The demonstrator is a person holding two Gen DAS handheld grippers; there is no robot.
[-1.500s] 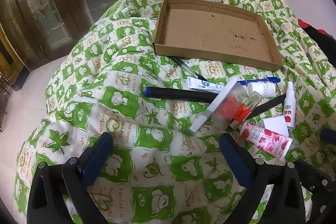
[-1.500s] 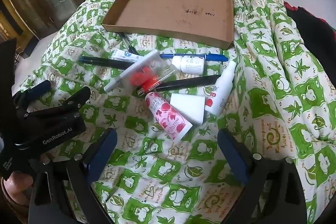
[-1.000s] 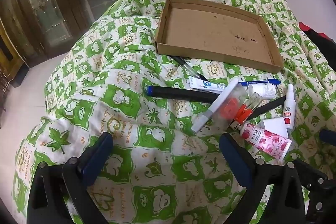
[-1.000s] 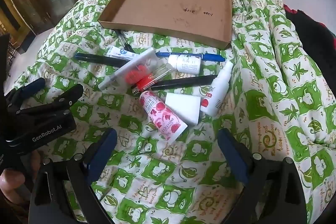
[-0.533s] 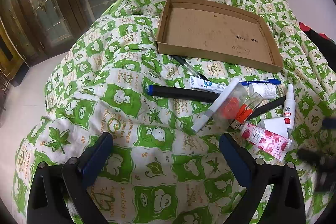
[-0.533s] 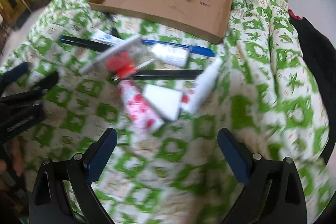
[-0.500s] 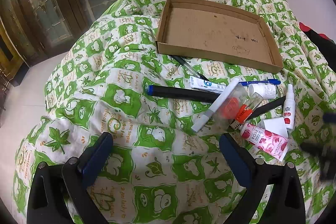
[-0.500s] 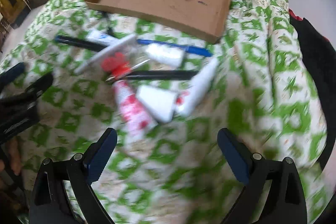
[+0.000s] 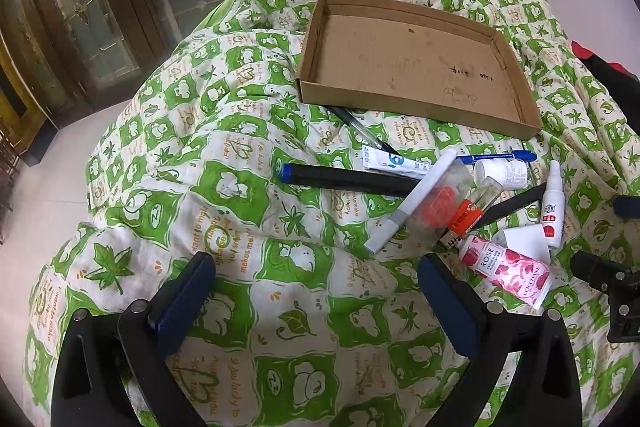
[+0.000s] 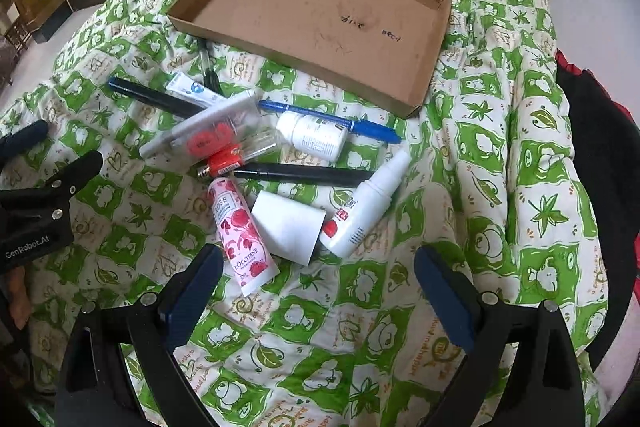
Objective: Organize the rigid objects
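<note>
Both grippers wide open and empty — right gripper (image 10: 318, 291) hovering just short of the rose tube (image 10: 242, 233), left gripper (image 9: 316, 301) further back. Clutter lies just before the cardboard tray (image 10: 434, 39) — tray bare.

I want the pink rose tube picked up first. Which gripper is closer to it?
The right gripper: the pink rose tube lies just beyond its left finger. The left gripper hangs farther off to the tube's left.
</note>
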